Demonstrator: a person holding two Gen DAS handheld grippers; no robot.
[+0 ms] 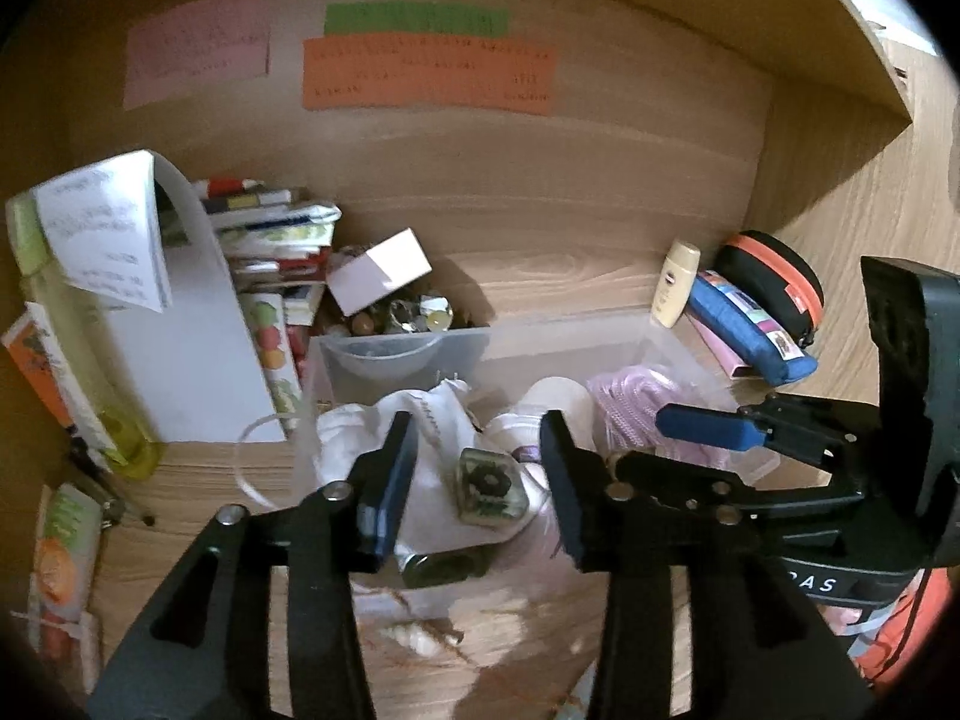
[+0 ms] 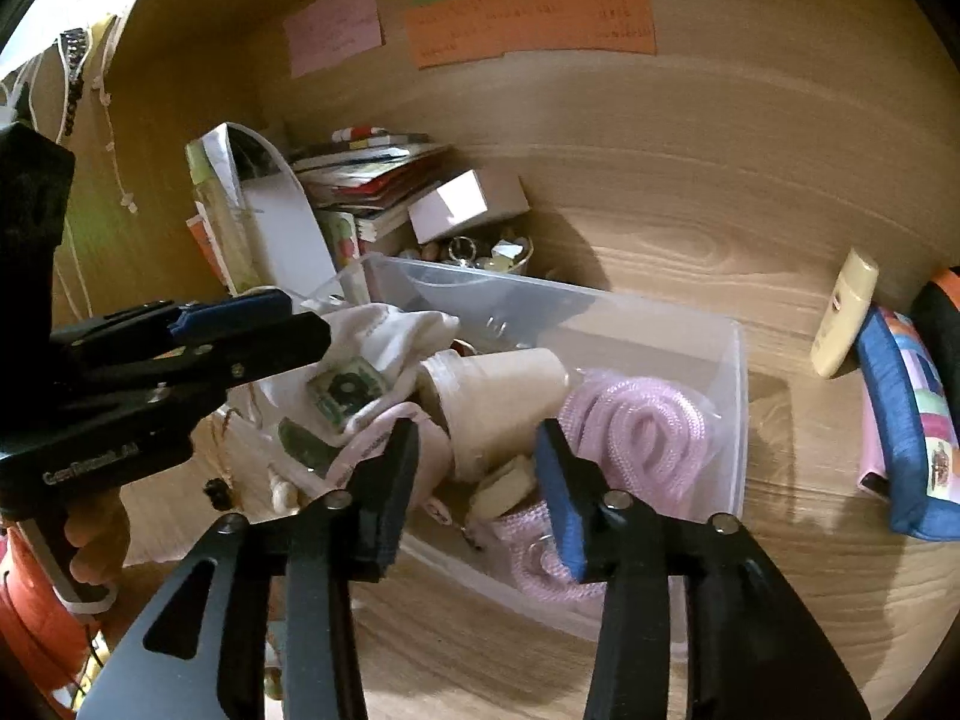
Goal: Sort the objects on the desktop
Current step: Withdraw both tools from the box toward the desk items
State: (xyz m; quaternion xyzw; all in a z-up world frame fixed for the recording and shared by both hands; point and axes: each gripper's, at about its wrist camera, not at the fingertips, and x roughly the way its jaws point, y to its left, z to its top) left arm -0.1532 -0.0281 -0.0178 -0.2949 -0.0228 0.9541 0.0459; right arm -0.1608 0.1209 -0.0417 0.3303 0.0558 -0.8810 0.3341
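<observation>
A clear plastic bin (image 2: 600, 300) on the wooden desk holds a white cloth bag (image 1: 366, 426), a cream cup (image 2: 492, 402) on its side and a coiled pink rope (image 2: 636, 426). A small clear cube with a dark flower inside (image 1: 492, 486) rests on the cloth. My left gripper (image 1: 477, 480) hangs over the bin with the cube between its fingers, pads apart from it, open. It also shows from the side as the left gripper (image 2: 282, 321). My right gripper (image 2: 477, 474) stands open over the bin's near side, in front of the cup and rope, nothing pressed. The right gripper (image 1: 666, 444) enters from the right.
Behind the bin sit a stack of books (image 1: 270, 228), a white box (image 1: 378, 270) and a tub of trinkets (image 1: 408, 312). A lotion bottle (image 2: 840, 318), a blue pouch (image 2: 906, 420) and a black-orange case (image 1: 774, 276) lie at the right. A green bottle (image 1: 72, 360) stands at the left.
</observation>
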